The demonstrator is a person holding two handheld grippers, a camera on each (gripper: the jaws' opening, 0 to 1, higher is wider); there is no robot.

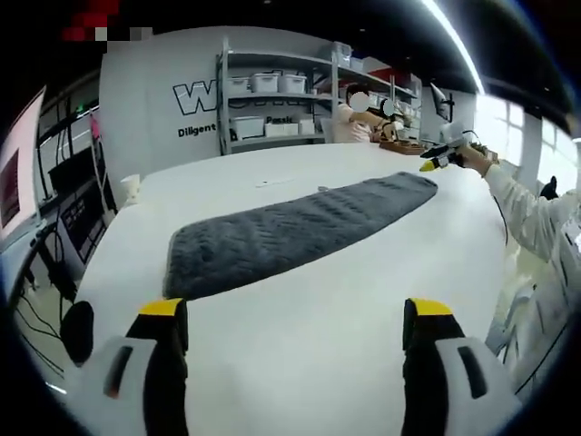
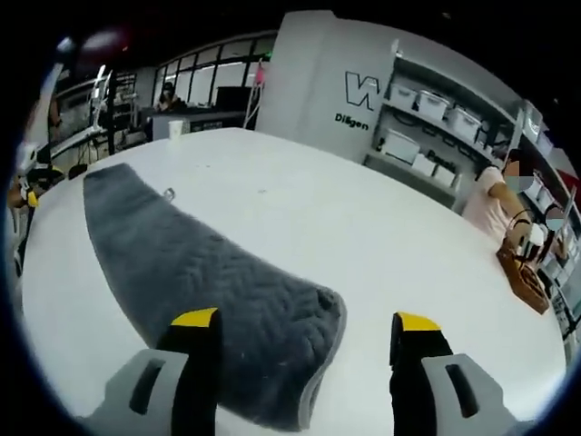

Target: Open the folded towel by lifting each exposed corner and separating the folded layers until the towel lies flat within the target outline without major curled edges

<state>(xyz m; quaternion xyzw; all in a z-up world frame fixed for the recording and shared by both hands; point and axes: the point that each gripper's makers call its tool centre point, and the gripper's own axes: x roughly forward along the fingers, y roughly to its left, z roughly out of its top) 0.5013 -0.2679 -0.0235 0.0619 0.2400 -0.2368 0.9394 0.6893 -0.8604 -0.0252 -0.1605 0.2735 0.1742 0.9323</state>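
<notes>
Two grippers stand off the work, one at each end of the long dark grey quilted towel (image 1: 295,234), which lies folded into a narrow strip on the white surface (image 1: 345,336). In the left gripper view the left gripper (image 1: 295,318) has its yellow-tipped fingers (image 1: 162,309) spread wide with nothing between them, hovering just short of the towel's near rounded end. In the right gripper view the right gripper (image 2: 304,331) is likewise spread and empty, poised over the opposite end, where a doubled edge shows along the towel's right side near the corner. The same right gripper appears far off in the left gripper view, held in a white-sleeved hand (image 1: 474,156). No target outline can be made out on the surface.

The step at hand looks like the first grasp. To do it well, each gripper should probably pinch only the top layer at its exposed corner, low and close to the edge. Lifting both ends together and carrying the layer sideways, away from the fold, should open the towel evenly. Catching both layers would merely drag the strip.
</notes>
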